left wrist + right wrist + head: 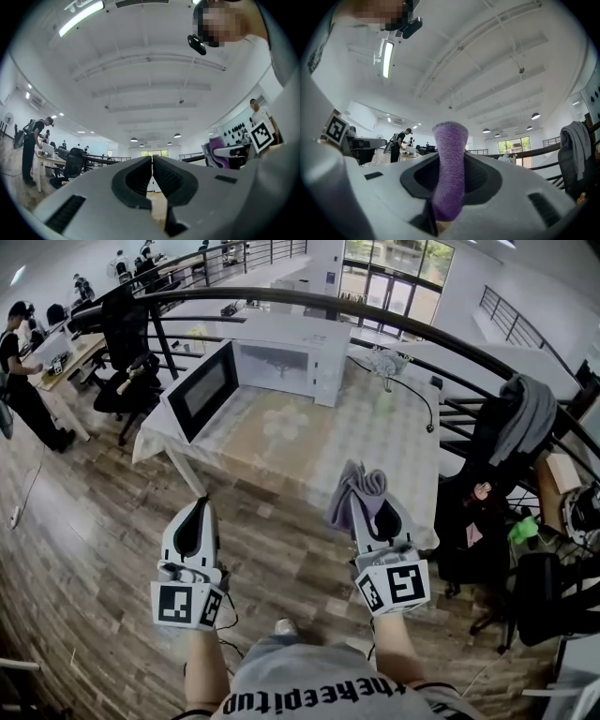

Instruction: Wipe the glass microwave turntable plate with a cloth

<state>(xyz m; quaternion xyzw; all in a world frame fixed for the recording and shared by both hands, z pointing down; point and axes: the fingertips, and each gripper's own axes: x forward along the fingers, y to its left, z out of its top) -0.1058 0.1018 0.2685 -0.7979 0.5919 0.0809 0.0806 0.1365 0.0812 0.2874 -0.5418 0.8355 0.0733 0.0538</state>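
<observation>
The left gripper (pixel 152 165) is clenched with nothing between its jaws; its own view shows the two dark pads meeting along one line. The right gripper (pixel 451 180) is grasping the purple cloth (pixel 450 159), which stands up between the jaws and covers the pad faces behind it. In the head view the same cloth bunches over the right jaw tips, so I cannot see them there. Both grippers are held near me, short of the table (pixel 375 451). I cannot confirm where the glass turntable plate is. The white microwave (pixel 314 343) stands at the far side of the table with its door (pixel 203 390) swung open, but the cavity (pixel 274 362) is too small and pale for me to make out a plate. A clear glassy item (pixel 385 362) sits just right of the microwave; its shape is unclear. Lettering on the grey shirt (pixel 281 681) is cut off at the frame's bottom edge and is not reliably legible. Each gripper cube bears black-and-white square markers (pixel 403 582).
</observation>
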